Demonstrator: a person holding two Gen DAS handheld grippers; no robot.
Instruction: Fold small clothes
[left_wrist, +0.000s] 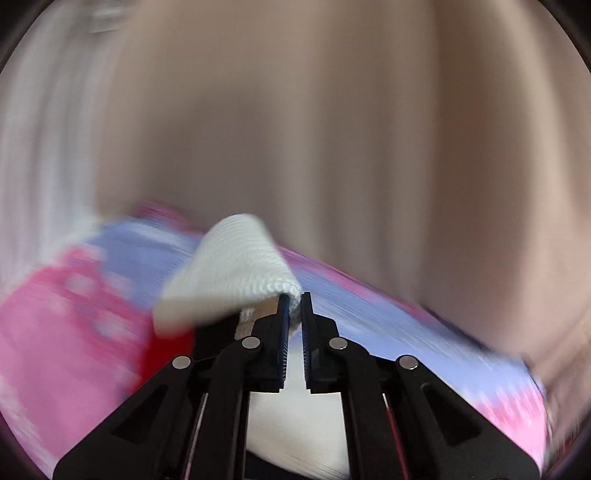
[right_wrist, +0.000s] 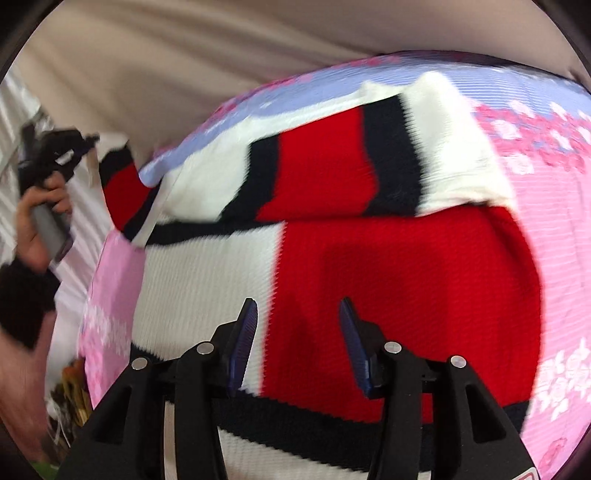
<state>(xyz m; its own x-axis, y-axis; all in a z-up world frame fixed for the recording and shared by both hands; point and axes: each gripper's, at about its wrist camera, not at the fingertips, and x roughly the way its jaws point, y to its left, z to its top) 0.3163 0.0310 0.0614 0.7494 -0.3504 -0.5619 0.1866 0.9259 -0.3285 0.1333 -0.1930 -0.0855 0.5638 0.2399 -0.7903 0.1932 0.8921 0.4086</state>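
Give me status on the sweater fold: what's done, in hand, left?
Done: one sleeve already lies folded across the red, white and navy sweater on the pink floral sheet.
In hand: the left hand-held gripper is shut on the white cuff of the other sleeve, lifted off the sheet.
Left: lay that sleeve across, then fold the body. The right hand-held gripper is open above it, holding nothing.

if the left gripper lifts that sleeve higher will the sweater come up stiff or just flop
Probably flop: the sweater is a soft knit, and the sleeve cuff already drapes over the left gripper. It likely won't slip, since the ribbed weave looks grippy. The body would likely drag on the floral sheet.
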